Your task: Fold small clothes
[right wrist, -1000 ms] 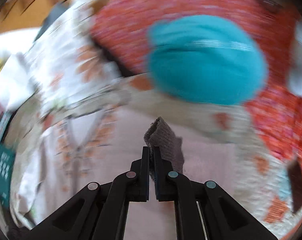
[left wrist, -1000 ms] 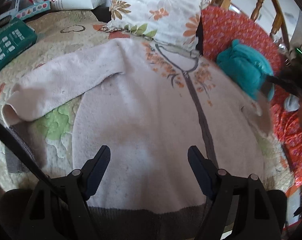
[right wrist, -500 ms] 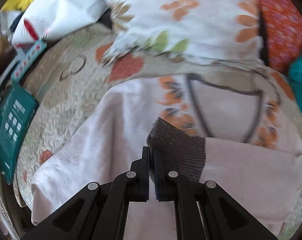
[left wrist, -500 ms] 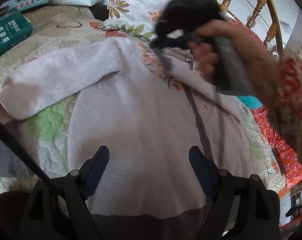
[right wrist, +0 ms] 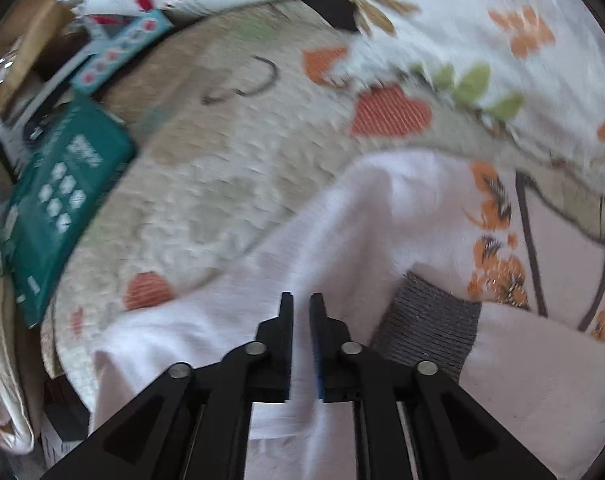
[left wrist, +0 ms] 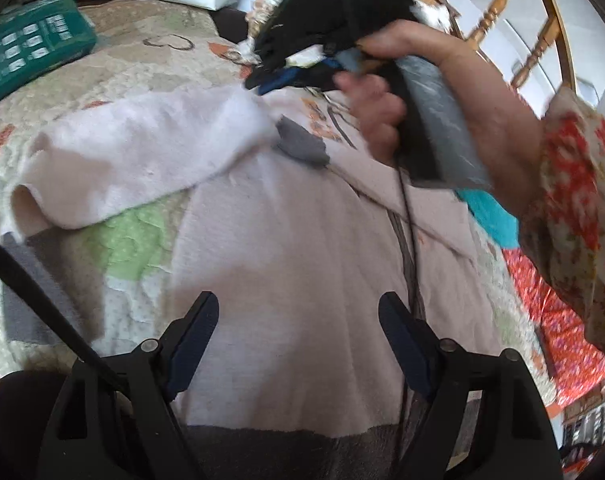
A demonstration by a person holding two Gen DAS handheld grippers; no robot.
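Note:
A pale pink cardigan [left wrist: 286, 248] with a grey hem and orange flower trim lies spread on the quilt. Its right sleeve is folded across the chest, and the grey cuff [left wrist: 302, 146] rests near the collar; the cuff also shows in the right wrist view [right wrist: 426, 328]. The left sleeve [left wrist: 142, 156] stretches out to the left. My left gripper [left wrist: 298, 332] is open and empty above the hem. My right gripper [right wrist: 301, 308] hovers just left of the cuff, jaws slightly apart with nothing between them. It also shows in the left wrist view [left wrist: 278, 80], held in a hand.
A quilted bedspread [right wrist: 222, 168] covers the bed. A green box [left wrist: 30, 48] lies far left, also visible in the right wrist view [right wrist: 58, 208]. A floral pillow [right wrist: 502, 40] sits behind the collar. A teal garment [left wrist: 490, 216] and red floral fabric [left wrist: 558, 332] lie right.
My right gripper carried the right sleeve's grey cuff across the cardigan's chest, then let go of it and moved left. The cuff now lies on the cardigan. My left gripper barely moved.

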